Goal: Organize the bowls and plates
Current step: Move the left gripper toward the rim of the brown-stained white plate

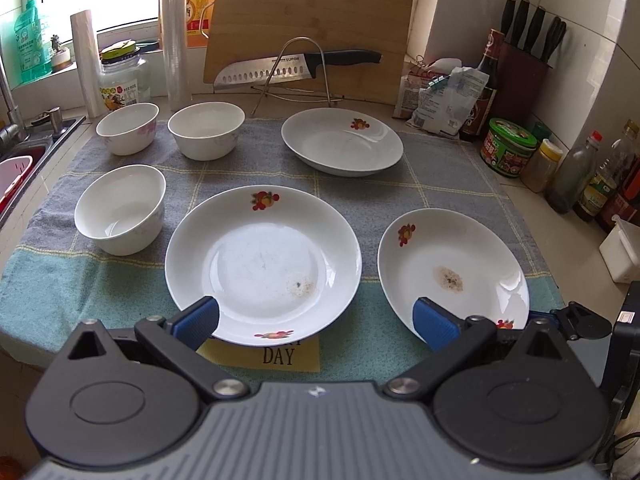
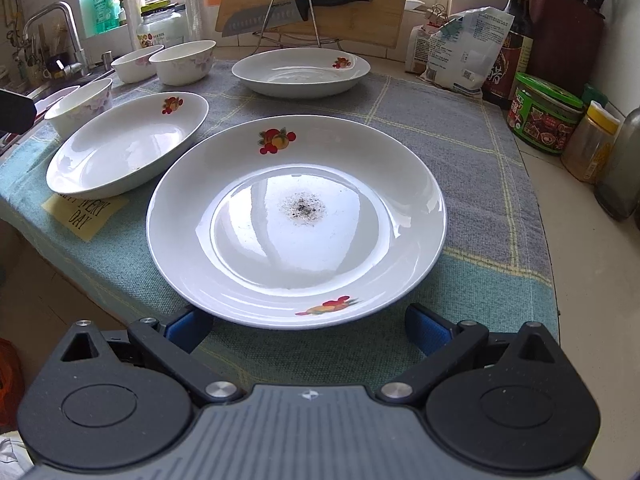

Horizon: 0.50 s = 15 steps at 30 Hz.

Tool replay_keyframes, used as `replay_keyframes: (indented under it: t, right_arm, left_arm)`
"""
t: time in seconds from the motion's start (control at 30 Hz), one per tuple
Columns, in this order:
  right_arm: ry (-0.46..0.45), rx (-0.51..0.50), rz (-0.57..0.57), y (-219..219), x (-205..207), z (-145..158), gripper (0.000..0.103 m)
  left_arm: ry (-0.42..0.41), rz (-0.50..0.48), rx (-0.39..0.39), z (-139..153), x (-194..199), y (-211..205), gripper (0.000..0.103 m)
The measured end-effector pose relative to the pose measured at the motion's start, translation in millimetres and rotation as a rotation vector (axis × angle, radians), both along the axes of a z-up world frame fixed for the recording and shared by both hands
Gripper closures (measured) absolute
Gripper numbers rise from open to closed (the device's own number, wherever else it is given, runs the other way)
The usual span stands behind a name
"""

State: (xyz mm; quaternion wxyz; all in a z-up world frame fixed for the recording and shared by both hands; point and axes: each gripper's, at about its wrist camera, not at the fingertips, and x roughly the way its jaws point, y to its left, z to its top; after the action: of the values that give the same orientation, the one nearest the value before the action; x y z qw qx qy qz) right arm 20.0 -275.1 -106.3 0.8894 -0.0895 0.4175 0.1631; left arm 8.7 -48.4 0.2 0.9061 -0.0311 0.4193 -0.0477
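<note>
While both tongs gape wide, left tongs (image 1: 316, 320) face centre plate (image 1: 262, 264); right tongs (image 2: 308, 330) face speckled plate (image 2: 296, 224).

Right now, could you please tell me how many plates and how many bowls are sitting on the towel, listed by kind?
Plates: 3, namely the front middle plate, the front right plate and the back plate.
Bowls: 3, namely the near left bowl, the back left bowl and the back middle bowl.
Total: 6 dishes on the towel.
</note>
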Motion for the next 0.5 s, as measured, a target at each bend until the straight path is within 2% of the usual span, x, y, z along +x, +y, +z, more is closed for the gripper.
replay_keyframes:
  t: [0.17,0.5]
  right_arm:
    - [-0.023,0.007,0.042,-1.3,-1.7,-1.3,0.000]
    - [-0.074,0.027,0.090,-6.7,-5.9,-5.4,0.000]
  left_arm:
    - [0.009,-0.054,-0.011,-2.2,11.8,-11.8,0.001]
    - [0.002,-0.269,-0.058,0.7,52.5,-38.3,0.001]
